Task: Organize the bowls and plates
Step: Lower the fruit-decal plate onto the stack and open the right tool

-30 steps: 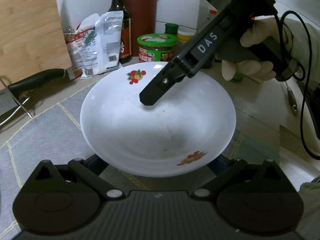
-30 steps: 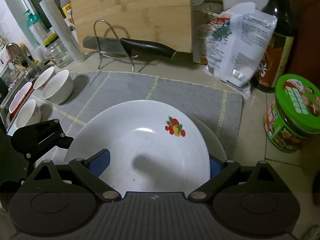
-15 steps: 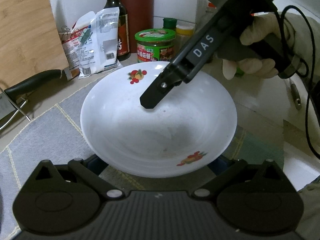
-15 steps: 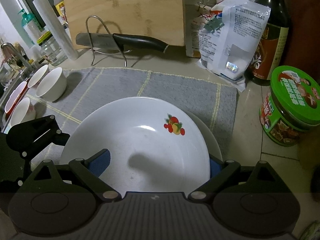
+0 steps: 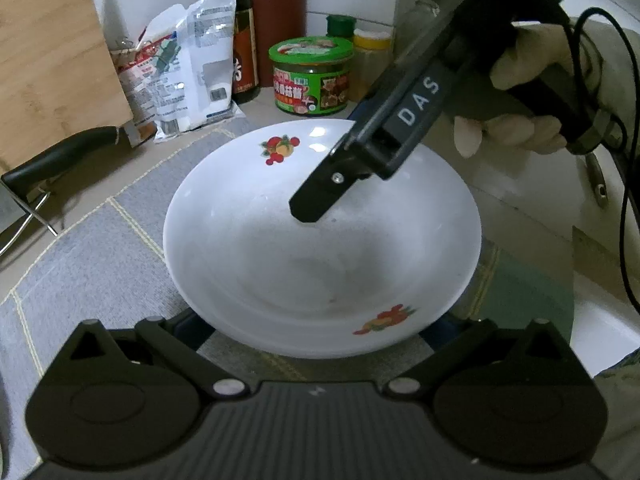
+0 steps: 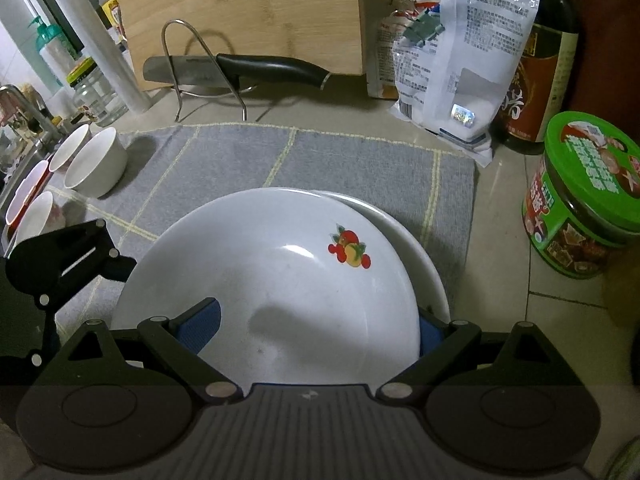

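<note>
Plates (image 6: 276,280) are getting stacked mid-frame on the mat (image 6: 320,152). Both claws are standing wide, left just opening, gripping nothing. Next: reaching for bowls (image 6: 96,164), upper left.

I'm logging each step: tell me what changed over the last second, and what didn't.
Little changed. The left gripper has just been opening its jaws wider either side of the fruit-print plate, not clamping it. The right gripper kept its open jaws about the same plate. The plate stayed on the second plate and grey mat.
</note>
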Tool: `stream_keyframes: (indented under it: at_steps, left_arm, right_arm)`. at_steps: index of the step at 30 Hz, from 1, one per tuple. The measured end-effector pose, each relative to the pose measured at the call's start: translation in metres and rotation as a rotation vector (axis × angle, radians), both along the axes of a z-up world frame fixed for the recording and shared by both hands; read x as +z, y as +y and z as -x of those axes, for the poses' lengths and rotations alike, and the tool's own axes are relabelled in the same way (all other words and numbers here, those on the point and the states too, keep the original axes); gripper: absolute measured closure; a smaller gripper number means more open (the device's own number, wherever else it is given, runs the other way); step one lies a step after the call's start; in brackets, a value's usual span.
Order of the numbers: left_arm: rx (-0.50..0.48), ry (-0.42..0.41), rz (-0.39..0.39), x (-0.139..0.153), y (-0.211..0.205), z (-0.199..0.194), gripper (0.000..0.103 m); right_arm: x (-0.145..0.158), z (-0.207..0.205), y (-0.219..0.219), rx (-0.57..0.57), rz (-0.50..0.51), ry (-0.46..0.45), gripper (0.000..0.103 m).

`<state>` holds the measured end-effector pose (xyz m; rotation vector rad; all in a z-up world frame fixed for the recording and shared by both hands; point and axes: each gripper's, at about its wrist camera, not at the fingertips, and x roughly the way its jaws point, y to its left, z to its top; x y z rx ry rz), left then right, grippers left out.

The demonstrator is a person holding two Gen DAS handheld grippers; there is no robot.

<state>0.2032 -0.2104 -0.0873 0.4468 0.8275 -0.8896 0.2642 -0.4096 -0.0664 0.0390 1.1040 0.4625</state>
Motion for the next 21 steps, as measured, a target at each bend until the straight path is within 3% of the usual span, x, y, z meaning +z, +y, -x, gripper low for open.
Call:
stream_keyframes:
  at_steps: [21]
  left_arm:
    - [-0.021,-0.014,-0.004,0.001,0.011,-0.006,0.001]
  right_arm:
    - [0.002,0.009,-0.008,-0.023,-0.009,0.015,0.004]
